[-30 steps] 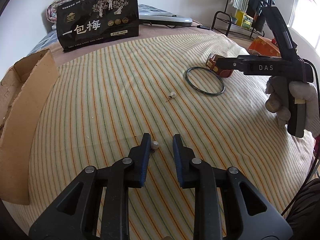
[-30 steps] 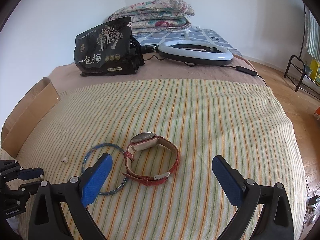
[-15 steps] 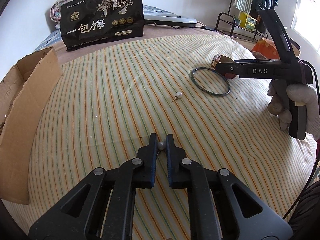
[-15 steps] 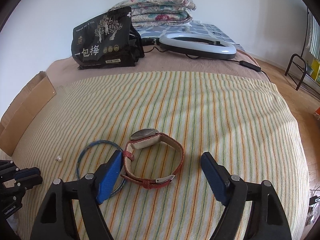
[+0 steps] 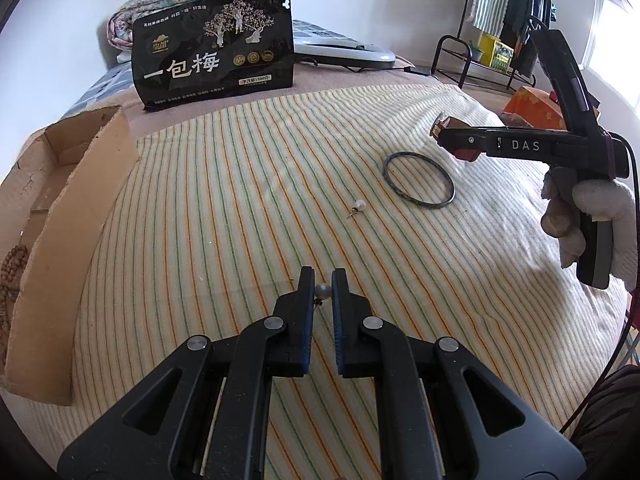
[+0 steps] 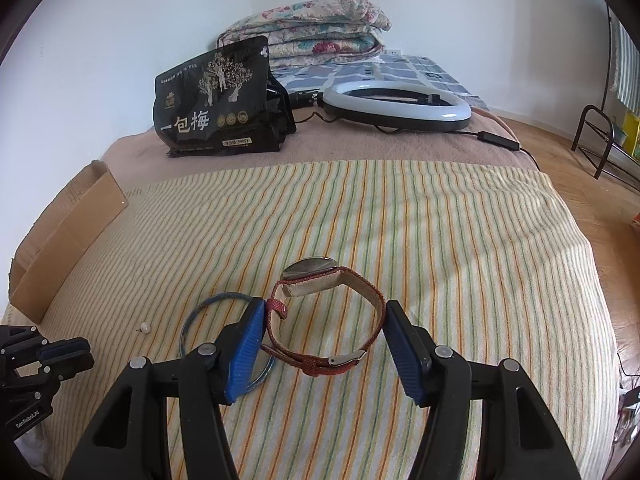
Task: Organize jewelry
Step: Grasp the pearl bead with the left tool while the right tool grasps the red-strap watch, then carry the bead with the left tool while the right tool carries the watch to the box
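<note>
Partly hidden behind the right gripper [image 6: 324, 340], whose spread fingers flank the red watch [image 6: 320, 316], lies a bangle [image 5: 418, 180]; the left gripper [image 5: 321, 280] pinches what seems a pearl earring [image 5: 322, 291] over the striped cloth [image 5: 240, 200].

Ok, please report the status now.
Left gripper shut on small pearl earring. Right gripper open around red-strap wristwatch. Thin blue bangle beside its left jaw.
</note>
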